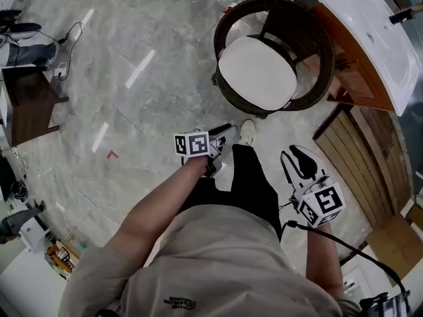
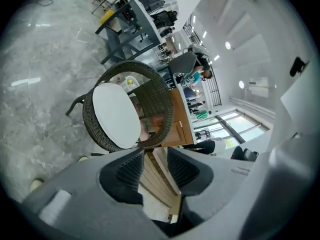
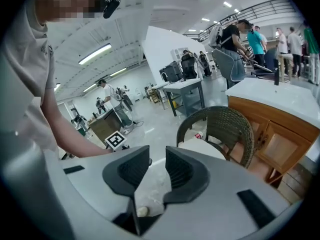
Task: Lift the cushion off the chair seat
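Lying on the seat: cushion (image 1: 256, 71) untouched

The white cushion is lying flat in the wicker chair (image 1: 320, 45), filling its seat, with nothing pressing on it. The chair is standing on the floor (image 1: 145, 111) just beside a white worktop (image 1: 370, 32). The left gripper (image 1: 228, 134) and right gripper (image 1: 301, 160) are hovering by the person's legs, well apart from the chair, with bare floor between. Both are holding their jaws spread, with nothing between them. By my judgement no part of the lift is done: reaching the seat, pinching the cushion's edge and raising it clear are all remaining.
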`<state>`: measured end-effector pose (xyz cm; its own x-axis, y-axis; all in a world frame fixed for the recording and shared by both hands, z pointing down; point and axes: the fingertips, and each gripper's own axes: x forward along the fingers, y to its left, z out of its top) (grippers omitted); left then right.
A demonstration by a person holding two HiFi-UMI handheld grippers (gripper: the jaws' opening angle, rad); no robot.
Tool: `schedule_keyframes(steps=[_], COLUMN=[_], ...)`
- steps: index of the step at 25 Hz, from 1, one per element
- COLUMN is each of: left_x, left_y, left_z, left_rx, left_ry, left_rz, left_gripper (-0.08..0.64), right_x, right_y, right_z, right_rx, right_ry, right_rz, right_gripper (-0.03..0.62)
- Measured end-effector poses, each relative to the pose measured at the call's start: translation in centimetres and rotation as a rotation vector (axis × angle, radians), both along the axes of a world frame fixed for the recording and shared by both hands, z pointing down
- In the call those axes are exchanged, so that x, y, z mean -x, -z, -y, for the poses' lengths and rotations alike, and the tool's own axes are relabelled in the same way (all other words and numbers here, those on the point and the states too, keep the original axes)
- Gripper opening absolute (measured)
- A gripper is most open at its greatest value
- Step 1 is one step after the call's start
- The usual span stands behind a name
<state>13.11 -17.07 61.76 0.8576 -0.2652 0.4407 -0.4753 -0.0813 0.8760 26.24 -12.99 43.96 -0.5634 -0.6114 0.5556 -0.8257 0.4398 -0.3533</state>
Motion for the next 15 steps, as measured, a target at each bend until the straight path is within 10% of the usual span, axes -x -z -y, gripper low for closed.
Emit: schedule_keyframes(steps=[15], left_x=[-4.7], left_y=[-20.7], left_z=[8.3], left_rx=[0.211], left_ry=[0.233], left_rz=[0.039], left_gripper=[0.193], right_x=[-5.8], right_y=[-12.9], right_z=[2.0], right_rx=[0.242], right_ry=[0.058], right_rz=[0.029], right_gripper=[0.109])
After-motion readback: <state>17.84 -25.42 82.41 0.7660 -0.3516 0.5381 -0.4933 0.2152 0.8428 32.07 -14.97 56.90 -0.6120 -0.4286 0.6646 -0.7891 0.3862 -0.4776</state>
